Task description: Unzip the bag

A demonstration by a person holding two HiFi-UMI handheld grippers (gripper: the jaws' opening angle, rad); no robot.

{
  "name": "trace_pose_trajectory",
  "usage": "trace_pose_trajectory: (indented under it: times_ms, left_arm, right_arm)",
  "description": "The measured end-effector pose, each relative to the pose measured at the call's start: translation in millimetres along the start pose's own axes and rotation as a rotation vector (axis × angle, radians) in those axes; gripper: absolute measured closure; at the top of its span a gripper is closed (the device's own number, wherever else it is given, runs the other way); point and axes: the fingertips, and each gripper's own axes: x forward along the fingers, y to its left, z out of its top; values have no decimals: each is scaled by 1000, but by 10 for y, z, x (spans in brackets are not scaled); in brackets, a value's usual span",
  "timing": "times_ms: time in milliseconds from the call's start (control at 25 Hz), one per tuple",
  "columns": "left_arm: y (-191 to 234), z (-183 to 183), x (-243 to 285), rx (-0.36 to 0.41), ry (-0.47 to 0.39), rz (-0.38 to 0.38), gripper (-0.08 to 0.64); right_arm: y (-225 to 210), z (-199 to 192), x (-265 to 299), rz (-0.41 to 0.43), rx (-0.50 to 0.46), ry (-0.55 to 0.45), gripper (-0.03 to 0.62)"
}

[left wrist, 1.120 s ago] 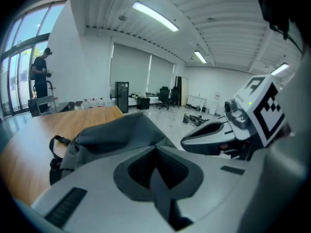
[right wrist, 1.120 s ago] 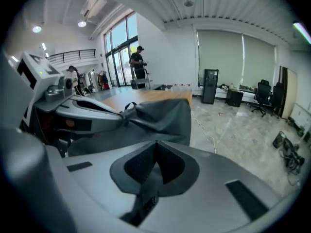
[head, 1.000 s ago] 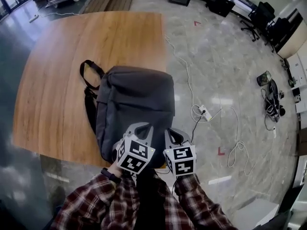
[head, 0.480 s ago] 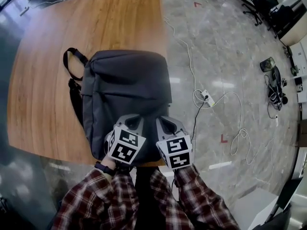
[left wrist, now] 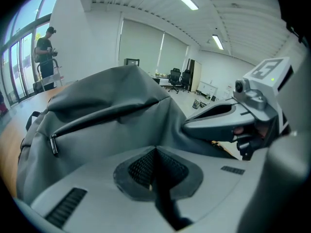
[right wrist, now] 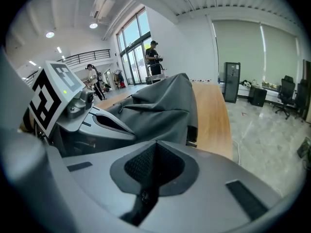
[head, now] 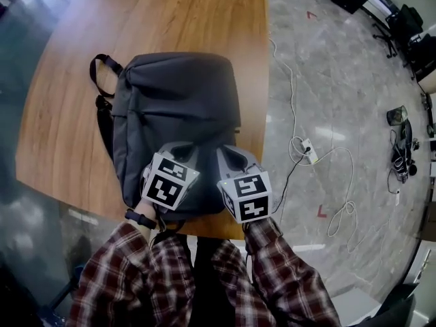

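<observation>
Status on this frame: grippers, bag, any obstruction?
Left gripper shut, right gripper shut, nothing seen in either, at near end of backpack. It lies on the table, visible zip closed. Nothing in the way.

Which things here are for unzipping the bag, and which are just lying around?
For the job:
- bag
- zip pull
- left tongs
- right tongs

Just lying about:
- power strip on the floor
- chair
- person by the windows
</observation>
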Motion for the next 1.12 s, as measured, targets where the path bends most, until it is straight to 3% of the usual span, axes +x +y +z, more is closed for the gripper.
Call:
trace_pose_trajectory:
  times_ms: [200, 360, 480, 680, 840, 1040, 1120]
  left_arm:
    - [149, -17, -44, -18, -14, -8, 551]
    - [148, -45, -49, -23, -23, -26, 551]
    - [157, -42, -67, -33, -33, -39, 551]
    - [137, -39, -101, -40, -39, -47, 551]
    - [115, -44, -110, -41, -36, -50, 551]
    - [134, -41, -49, -29, -25, -46, 551]
    - [144, -33, -29, -28, -23, -46, 551]
  right_arm:
    - [62, 104, 4, 140, 45, -38, 581]
    - [-326, 137, -129, 108, -28, -23, 581]
    - [-530, 44, 10, 115, -220, 105, 579]
    - [-555, -67, 282, 199, -575, 266, 538]
    - [-453, -122, 345, 314, -741, 342, 525]
    - [-398, -127, 429, 379, -1027, 373, 525]
    - [-397, -147, 476, 417, -1064, 404, 526]
